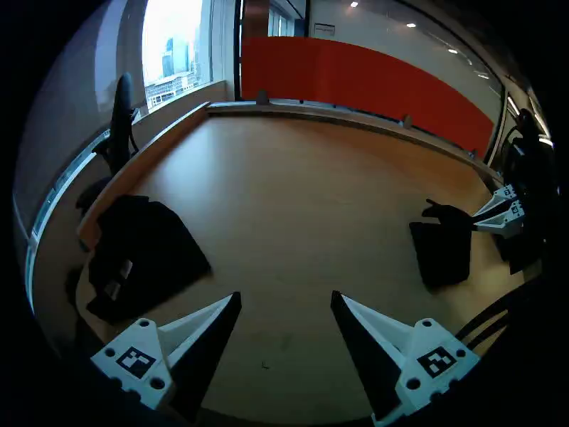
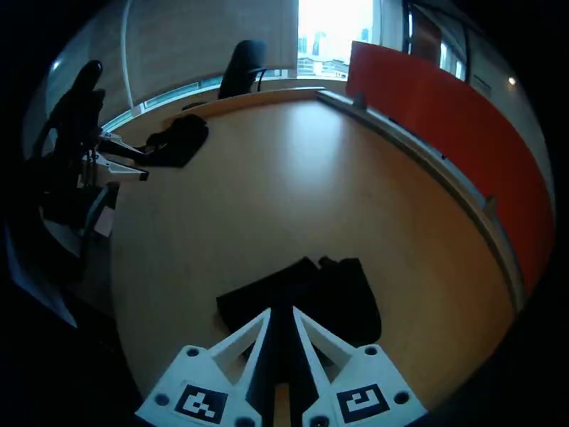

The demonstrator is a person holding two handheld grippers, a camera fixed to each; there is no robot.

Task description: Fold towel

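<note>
Right gripper (image 2: 282, 311) is pressed together on a limp black towel (image 2: 341, 299). Left gripper (image 1: 284, 294) is held spread over the smooth wooden table (image 1: 299, 199), with a crumpled dark cloth (image 1: 142, 256) beside it.

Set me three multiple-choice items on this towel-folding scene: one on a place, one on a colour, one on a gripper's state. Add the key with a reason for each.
1. Which gripper is at the small dark towel?
A. left gripper
B. right gripper
C. neither

2. The partition behind the table is:
A. red-orange
B. green
C. white

3. The left gripper is:
A. shut on the towel
B. shut on nothing
C. open

Key:
1 B: in the right gripper view its fingers close on the towel's near edge.
2 A: a red-orange panel runs along the table's far edge.
3 C: its fingers stand wide apart over bare wood.
</note>
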